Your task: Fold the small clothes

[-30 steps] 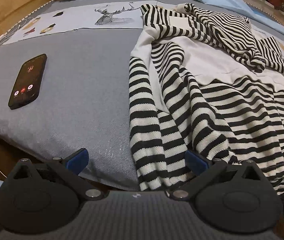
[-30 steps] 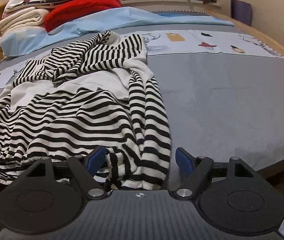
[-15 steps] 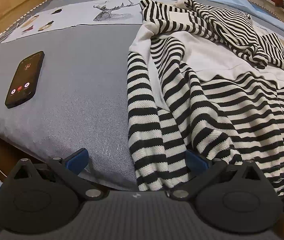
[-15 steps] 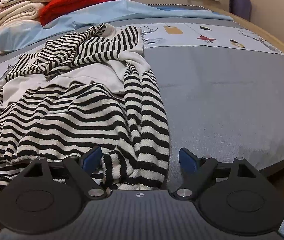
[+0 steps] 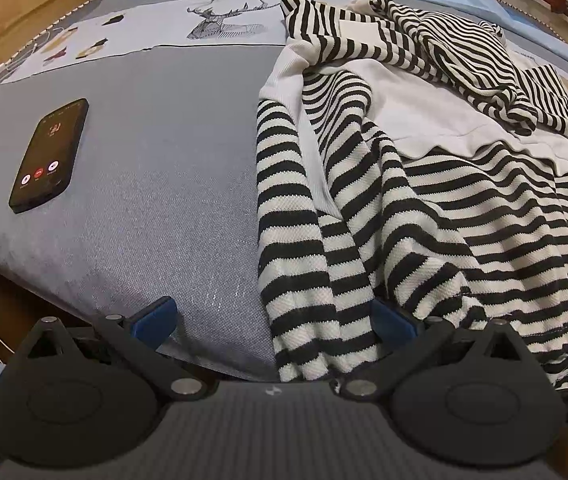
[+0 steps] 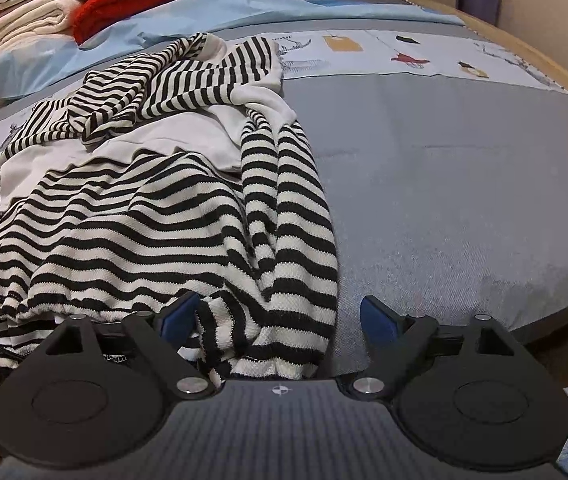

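Note:
A black-and-white striped top lies crumpled on the grey bed, white inside showing; it also shows in the right wrist view. My left gripper is open at the bed's near edge, and a striped sleeve end lies between its blue pads. My right gripper is open at the same edge, with the other sleeve end lying between its pads. Neither gripper is closed on the cloth.
A black phone with a lit call screen lies on the grey cover left of the top. Folded white and red laundry is stacked at the back left. A light blue sheet lies behind. A wooden bed frame runs along the right.
Both grippers have moved forward a little toward the bed, so the sleeve ends sit deeper between the open pads. The top and the phone have not moved.

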